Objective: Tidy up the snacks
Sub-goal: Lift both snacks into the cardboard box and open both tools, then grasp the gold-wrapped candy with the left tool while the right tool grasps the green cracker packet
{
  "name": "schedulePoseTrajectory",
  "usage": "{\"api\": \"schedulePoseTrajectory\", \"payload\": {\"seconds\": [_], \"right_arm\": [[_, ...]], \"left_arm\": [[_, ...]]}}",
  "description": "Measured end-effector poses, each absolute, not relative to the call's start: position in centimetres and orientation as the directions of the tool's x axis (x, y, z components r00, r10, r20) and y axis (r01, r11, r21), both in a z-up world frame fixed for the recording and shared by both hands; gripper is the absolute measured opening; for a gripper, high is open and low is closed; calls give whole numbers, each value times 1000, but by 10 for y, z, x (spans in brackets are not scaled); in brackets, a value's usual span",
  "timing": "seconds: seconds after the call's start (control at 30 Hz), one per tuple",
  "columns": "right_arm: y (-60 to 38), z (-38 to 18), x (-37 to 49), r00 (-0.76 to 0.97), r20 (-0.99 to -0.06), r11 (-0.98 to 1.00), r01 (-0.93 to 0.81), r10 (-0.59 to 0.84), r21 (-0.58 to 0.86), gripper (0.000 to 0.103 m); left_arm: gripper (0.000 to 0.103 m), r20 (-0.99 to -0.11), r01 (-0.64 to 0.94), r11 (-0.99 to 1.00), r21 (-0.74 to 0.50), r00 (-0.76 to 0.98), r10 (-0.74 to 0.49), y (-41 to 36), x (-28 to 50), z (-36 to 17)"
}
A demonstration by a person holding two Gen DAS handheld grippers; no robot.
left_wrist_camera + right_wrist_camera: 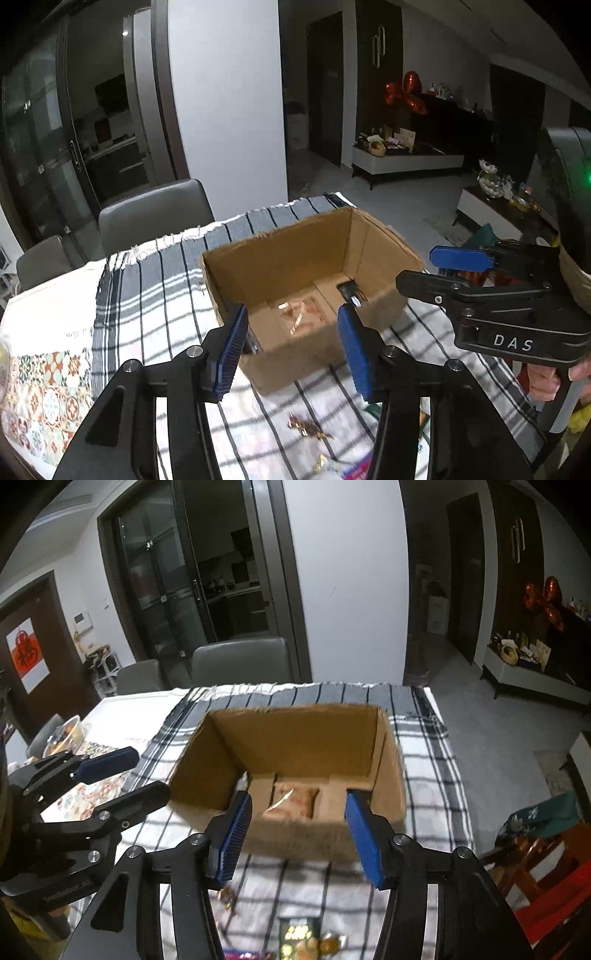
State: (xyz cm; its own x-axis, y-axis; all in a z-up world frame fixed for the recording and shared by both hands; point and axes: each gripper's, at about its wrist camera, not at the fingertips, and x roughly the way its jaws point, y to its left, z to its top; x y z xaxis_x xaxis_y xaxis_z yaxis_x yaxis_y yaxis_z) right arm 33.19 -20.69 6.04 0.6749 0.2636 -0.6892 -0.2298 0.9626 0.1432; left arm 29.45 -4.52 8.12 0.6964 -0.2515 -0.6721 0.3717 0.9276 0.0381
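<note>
A table covered by a striped cloth [424,775] was seen in both wrist views, with an open cardboard box [295,738] set on it in front of both tools. A clear snack packet [295,801] was seen lying on the box floor, apart from either tool; the same packet [299,314] was blurred in the left view. More snacks were left on the cloth nearer than the box: small gold-wrapped sweets [308,430] and a dark green packet [299,932] beside other wrapped pieces. The step was judged to be a drop into the box just done, with a fresh pick-up due. The next move was judged to call for pulling a tool back from the box and lowering it over one of the loose snacks, jaws straddling it before closing. The left gripper [295,350] was angled down toward the box's near wall, jaws parted, nothing between the blue pads. The right gripper [299,834] was posed likewise, released and empty; its body [517,295] was seen side-on at the box's right, part of a hand [546,380] visible on its handle.
</note>
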Motion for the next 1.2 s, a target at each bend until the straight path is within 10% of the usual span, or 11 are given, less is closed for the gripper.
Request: {"api": "schedulePoseTrajectory", "payload": {"seconds": [1.2], "right_arm": [[-188,-44,299,276,-936,963,-215,218,160,54]], "left_arm": [[48,-901,352,932,-91,370,-227,-42,275,-36]]}}
